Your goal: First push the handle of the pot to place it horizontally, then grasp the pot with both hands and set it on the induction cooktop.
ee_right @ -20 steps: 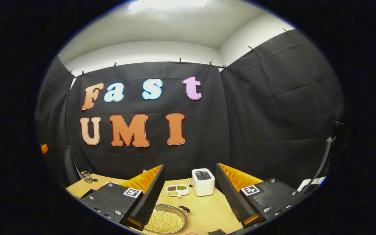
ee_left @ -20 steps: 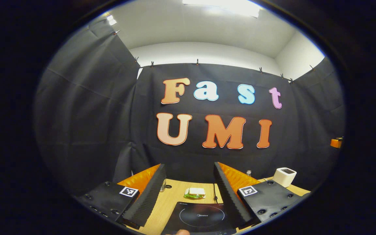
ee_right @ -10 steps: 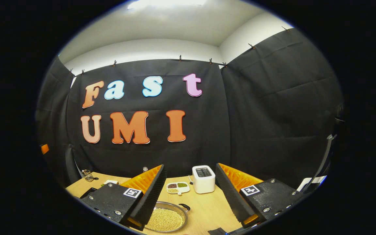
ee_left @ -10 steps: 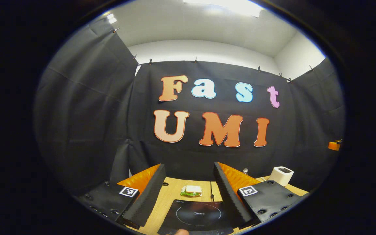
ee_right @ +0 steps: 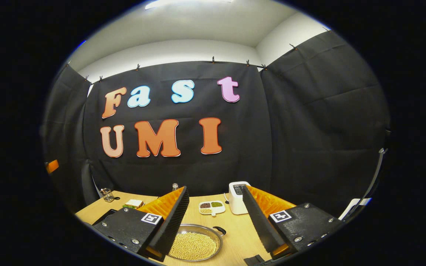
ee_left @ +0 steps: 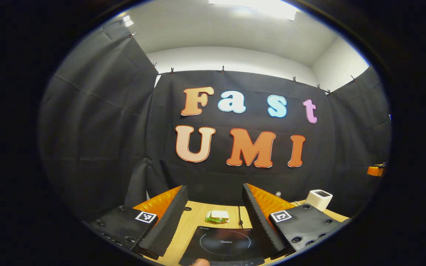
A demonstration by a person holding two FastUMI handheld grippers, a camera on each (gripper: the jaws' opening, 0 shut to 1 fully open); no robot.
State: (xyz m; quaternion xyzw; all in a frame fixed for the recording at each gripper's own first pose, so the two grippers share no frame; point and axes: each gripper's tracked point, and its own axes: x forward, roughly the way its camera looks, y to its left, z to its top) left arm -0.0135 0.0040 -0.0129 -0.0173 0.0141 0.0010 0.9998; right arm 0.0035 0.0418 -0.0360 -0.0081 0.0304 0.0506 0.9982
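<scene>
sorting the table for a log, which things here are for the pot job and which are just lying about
For the job:
pot, full of yellow beans
pot handle
cooktop
left tongs, open
right tongs, open

Lying about:
sandwich
toaster
divided dish of beans
small jar
table

1 pot (ee_right: 195,244), 1 cooktop (ee_left: 225,244), 1 toaster (ee_right: 238,192), 1 sandwich (ee_left: 217,217)
</scene>
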